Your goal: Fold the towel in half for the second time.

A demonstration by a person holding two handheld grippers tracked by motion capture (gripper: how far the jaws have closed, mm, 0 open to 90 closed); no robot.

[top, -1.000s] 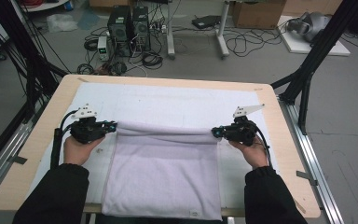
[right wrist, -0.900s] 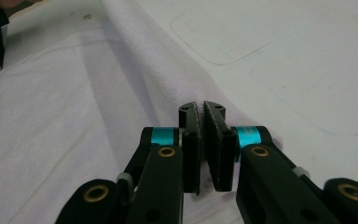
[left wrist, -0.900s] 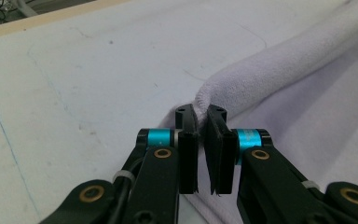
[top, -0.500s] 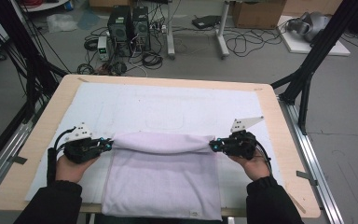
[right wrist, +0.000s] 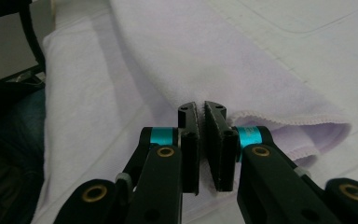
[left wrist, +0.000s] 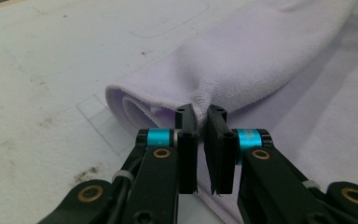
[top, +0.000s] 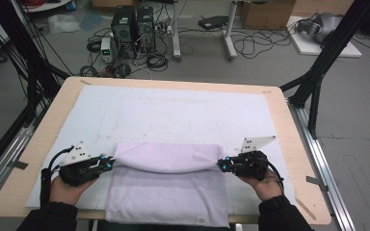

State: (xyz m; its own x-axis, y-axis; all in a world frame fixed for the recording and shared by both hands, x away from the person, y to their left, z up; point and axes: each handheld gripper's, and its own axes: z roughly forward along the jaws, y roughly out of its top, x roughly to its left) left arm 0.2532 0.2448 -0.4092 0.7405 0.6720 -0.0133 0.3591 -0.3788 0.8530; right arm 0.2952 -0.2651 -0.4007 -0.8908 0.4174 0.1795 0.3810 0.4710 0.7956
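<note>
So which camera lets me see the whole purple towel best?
The high view: the whole purple towel lies on the white mat, its far edge folded over and pinched between the left gripper and the right gripper. Each gripper view gives a close look at one pinched corner.

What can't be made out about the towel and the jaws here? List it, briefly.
- Towel near edge: high view, cut off by the frame's bottom.
- Cloth pinched by the left gripper: left gripper view, hidden between the shut jaws.
- Same for the right gripper: right gripper view.
- Mat markings: high view, too faint.
</note>
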